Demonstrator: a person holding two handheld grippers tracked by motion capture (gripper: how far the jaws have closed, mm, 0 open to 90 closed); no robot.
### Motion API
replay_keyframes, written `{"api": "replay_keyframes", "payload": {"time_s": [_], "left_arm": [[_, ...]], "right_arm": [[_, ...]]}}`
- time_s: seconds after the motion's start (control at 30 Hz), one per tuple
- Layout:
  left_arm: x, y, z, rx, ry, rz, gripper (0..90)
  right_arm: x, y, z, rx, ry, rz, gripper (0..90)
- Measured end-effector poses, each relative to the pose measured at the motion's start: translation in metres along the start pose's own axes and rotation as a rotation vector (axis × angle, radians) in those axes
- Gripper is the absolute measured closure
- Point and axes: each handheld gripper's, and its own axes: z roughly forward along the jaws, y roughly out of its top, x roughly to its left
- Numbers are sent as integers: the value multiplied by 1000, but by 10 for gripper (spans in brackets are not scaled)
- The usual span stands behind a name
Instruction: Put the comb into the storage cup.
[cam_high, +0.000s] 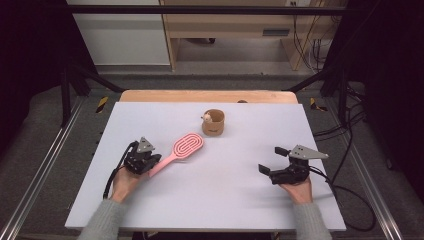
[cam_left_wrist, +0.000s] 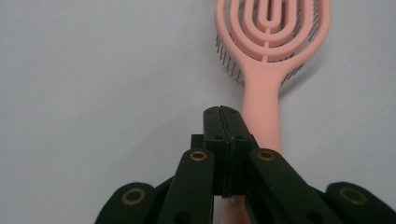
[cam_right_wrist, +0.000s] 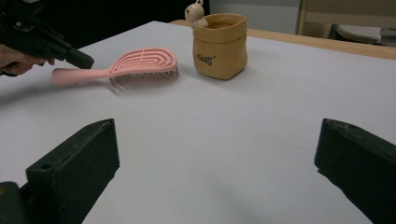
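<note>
Brush (cam_high: 184, 148) lies on the white table (cam_high: 165, 210), left of centre, bristles down, head toward the tan pouch (cam_high: 213, 122) and handle toward the person's left hand. The pouch stands upright just past the head, apart from it, with a small figure (cam_high: 205, 117) at its rim.

The left gripper (cam_left_wrist: 220, 112) sits over the end of the handle. Its jaws are pressed together with nothing between them; in the left gripper view the handle runs beneath and slightly to one side of the tips, and whether they touch it cannot be told. The right gripper (cam_high: 272, 160) rests well apart at the right of the table, jaws spread wide and empty.

Risks, as I judge them:
- Shut jaws cannot take the handle. Pressing down or forward like this would likely just push the brush, sliding or pivoting it on its bristles.
- A shove along the handle would send the head toward the pouch, which looks soft and light and could tip or shift.
- The handle is narrow and smooth; a pinch at its very end may let the heavier head droop or twist out on lifting.
</note>
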Motion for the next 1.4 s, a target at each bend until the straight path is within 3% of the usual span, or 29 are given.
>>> {"api": "replay_keyframes", "payload": {"time_s": [0.47, 0.67, 0.8, 0.97, 1.07, 1.33, 1.4], "left_arm": [[-3, -2, -2, -13, -8, -4, 897], [2, -2, -13, -68, 7, -27, 895], [5, -1, -22, -108, 19, -44, 843], [8, -1, -30, -157, 21, -87, 624], [9, -1, -34, -188, 12, -114, 564], [11, 0, -38, -209, 18, -144, 294], [11, 1, -39, -214, 19, -149, 270]], "right_arm": [[0, 0, 0, -1, -1, 1, 3], [0, 0, 0, 3, 0, 2, 3], [0, 0, 1, 4, 1, 1, 3], [0, -1, 1, 4, -1, 0, 2], [0, -1, 1, 5, -1, 0, 2], [0, -1, 2, 5, -1, -1, 2], [0, -1, 1, 5, 0, -1, 2]]}}
